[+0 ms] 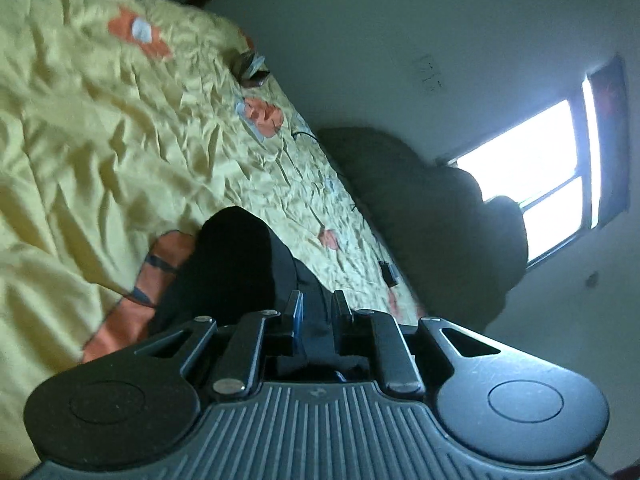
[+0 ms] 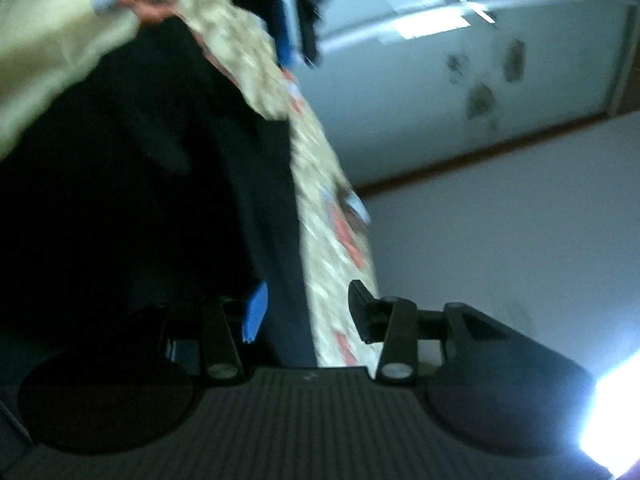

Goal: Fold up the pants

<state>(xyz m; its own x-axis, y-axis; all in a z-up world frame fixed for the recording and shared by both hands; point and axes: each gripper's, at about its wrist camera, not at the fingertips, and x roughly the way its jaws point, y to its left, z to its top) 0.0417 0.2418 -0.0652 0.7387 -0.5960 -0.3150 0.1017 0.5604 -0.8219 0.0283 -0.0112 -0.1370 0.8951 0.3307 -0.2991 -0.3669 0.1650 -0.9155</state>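
The pants [image 1: 236,264] are black and lie on a yellow bedspread [image 1: 100,140] with orange flowers. My left gripper [image 1: 316,308] is shut on a fold of the pants, and the black cloth runs up and left from its fingers. In the right wrist view the pants [image 2: 140,184] fill the left side as a dark mass. My right gripper [image 2: 306,312] is open, with the edge of the pants lying between its fingers by the blue pad [image 2: 256,316]. The left gripper [image 2: 308,12] shows blurred at the top of the right wrist view.
A dark heap of cloth [image 1: 432,216] lies at the far side of the bed below a bright window [image 1: 532,176]. Small dark items [image 1: 252,68] and a cable [image 1: 304,134] lie on the bedspread. White walls are behind.
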